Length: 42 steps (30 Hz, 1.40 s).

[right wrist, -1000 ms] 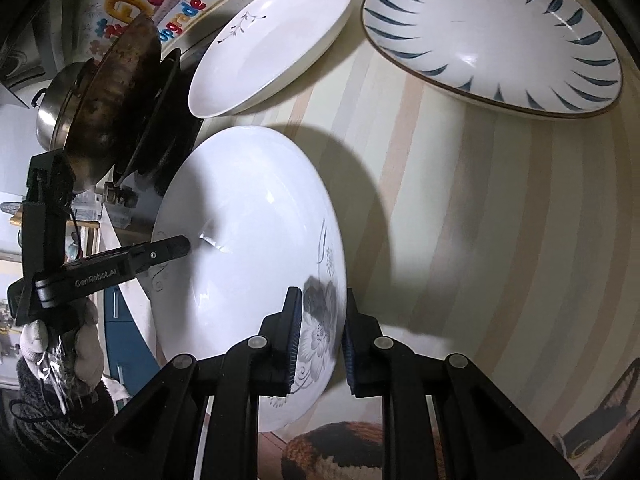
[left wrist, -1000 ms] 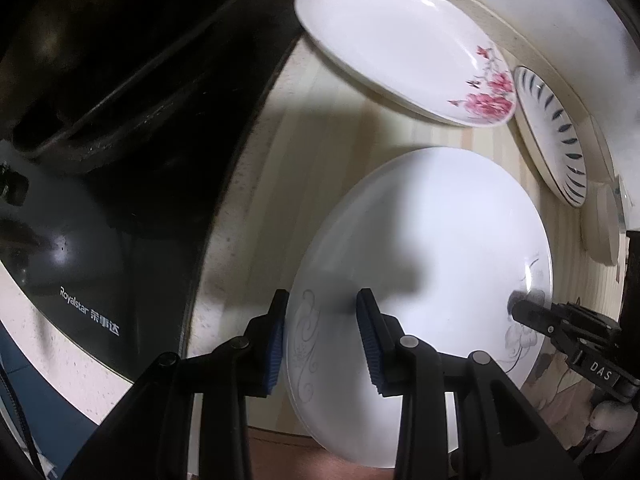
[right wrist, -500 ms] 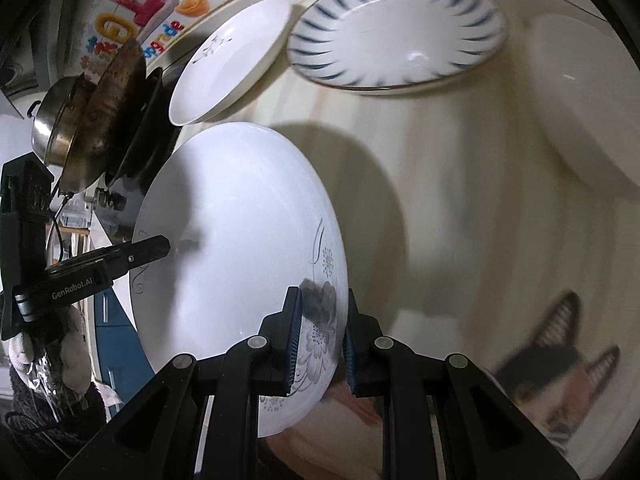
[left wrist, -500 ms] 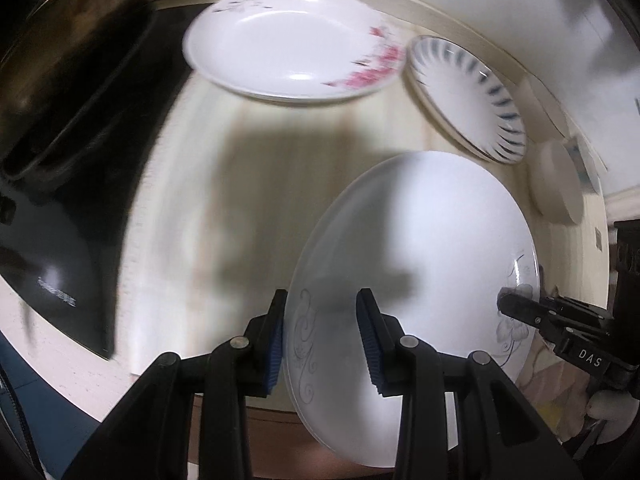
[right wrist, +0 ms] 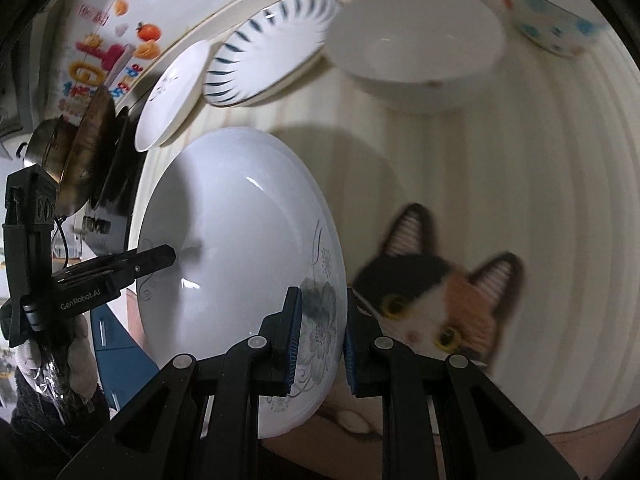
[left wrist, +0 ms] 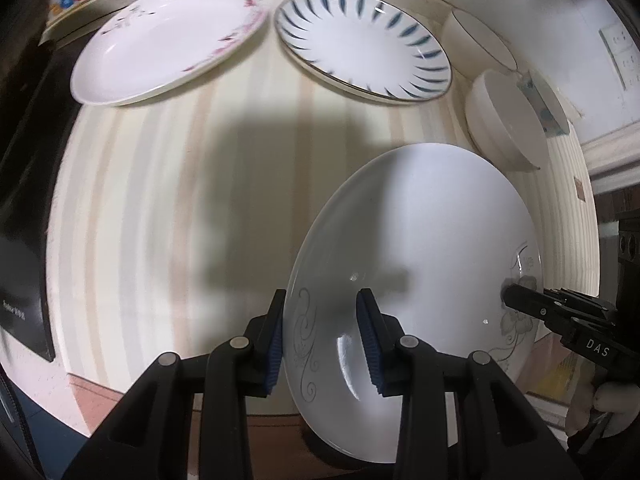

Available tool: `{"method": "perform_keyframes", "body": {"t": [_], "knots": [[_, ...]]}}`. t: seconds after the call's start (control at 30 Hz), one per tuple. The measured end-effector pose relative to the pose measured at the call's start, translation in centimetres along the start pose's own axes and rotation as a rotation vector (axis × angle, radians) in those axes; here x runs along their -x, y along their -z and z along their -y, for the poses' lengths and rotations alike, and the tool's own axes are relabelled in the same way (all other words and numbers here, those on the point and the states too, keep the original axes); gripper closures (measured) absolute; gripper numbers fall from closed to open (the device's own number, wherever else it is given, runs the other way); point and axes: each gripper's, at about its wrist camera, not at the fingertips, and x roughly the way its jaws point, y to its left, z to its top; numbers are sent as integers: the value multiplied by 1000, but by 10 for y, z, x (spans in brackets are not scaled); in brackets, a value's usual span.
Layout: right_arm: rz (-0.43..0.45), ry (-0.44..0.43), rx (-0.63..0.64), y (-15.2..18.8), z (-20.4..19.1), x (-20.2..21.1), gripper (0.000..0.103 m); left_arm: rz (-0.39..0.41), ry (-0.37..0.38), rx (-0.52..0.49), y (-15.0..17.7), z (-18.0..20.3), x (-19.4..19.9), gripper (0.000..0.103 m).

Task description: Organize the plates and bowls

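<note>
Both grippers, left gripper (left wrist: 322, 334) and right gripper (right wrist: 320, 336), clamped opposite rims of the grey-flower plate (left wrist: 420, 264).
They'd carried it across the counter (left wrist: 160, 208) toward the white bowl (left wrist: 506, 120); stacking comes next, probably.

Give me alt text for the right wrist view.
Both grippers, right and left, hold a white flowered plate by opposite rims above a striped table. Behind lie a blue-striped plate, a white bowl and a cat picture.

Dim, warped edges, blurred (hard shadows)
</note>
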Motion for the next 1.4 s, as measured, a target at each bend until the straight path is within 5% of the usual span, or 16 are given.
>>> {"method": "perform_keyframes", "body": {"t": [0.57,0.67,0.8,0.93,1.1,1.4], "knots": [[-24,16,-69,4,29,-13,82,-48,-27,-38,-26,23,-40,72],[-65,17,-84,0,28,-8,82,20,-36,-15,-34,11,-6,71],[-3,84,-90,-10,16,42,80,141,-91,61,-56,-27,38,67],[104,30,-19,-58,-37,73,43,158,-93,170,-91,-77,33,67],[161,-13,174,-164,-127,24,42,158,-112,274,-125,-121,15,67],[80,-16,396,-319,-222,-105,50,173,-175,390,-153,-156,2,66]]}}
